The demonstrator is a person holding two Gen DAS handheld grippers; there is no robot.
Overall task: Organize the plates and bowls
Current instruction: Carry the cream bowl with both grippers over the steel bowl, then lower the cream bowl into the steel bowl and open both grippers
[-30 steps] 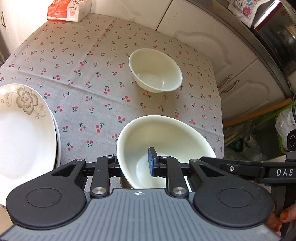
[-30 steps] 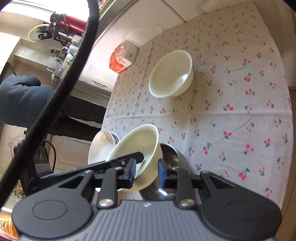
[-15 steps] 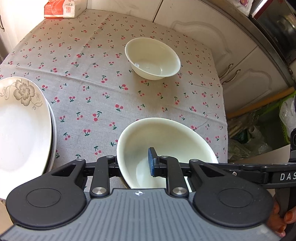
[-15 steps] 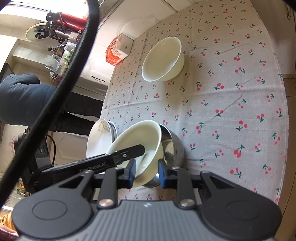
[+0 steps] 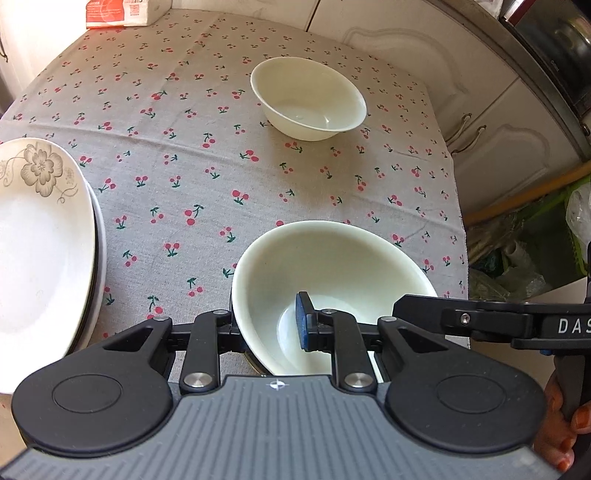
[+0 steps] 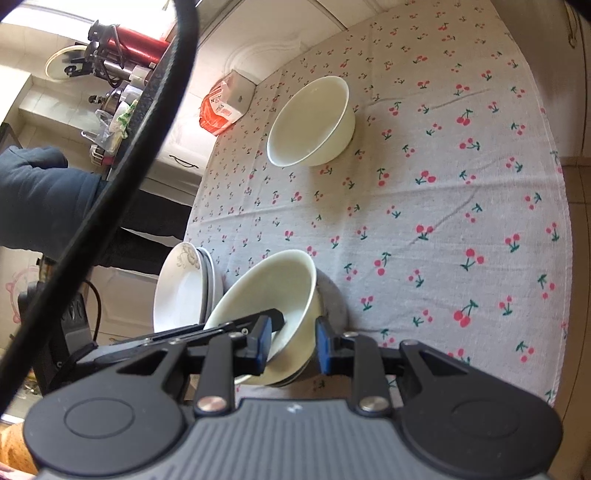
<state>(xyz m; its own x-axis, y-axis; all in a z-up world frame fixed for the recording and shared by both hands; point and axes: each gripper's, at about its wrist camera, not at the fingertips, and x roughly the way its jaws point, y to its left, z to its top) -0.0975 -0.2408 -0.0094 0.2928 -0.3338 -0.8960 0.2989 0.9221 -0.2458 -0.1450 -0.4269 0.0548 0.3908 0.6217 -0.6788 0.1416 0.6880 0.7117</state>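
Observation:
A cream bowl (image 5: 332, 266) hangs tilted low over the near right of the cherry-print table, held from both sides. My left gripper (image 5: 269, 325) is shut on its left rim, with the blue pad inside the bowl and the other finger hidden behind the wall. My right gripper (image 6: 291, 345) is shut on the cream bowl (image 6: 273, 291) at the opposite wall, one pad inside and one outside. Its finger (image 5: 413, 310) reaches in from the right. A steel bowl (image 6: 334, 302) shows as a grey edge under the cream one. A second cream bowl (image 5: 308, 98) stands farther back.
A stack of white floral plates (image 5: 37, 258) sits at the left, close to the held bowl. An orange and white tissue pack (image 5: 125, 11) lies at the table's far edge. The table edge (image 5: 458, 206) drops to cabinets on the right. A person's dark sleeve (image 6: 37, 192) is beside the table.
The cream bowl has sunk into the steel bowl, and now covers its shiny inside. In the left wrist view the table has come nearer. Both grips are unchanged.

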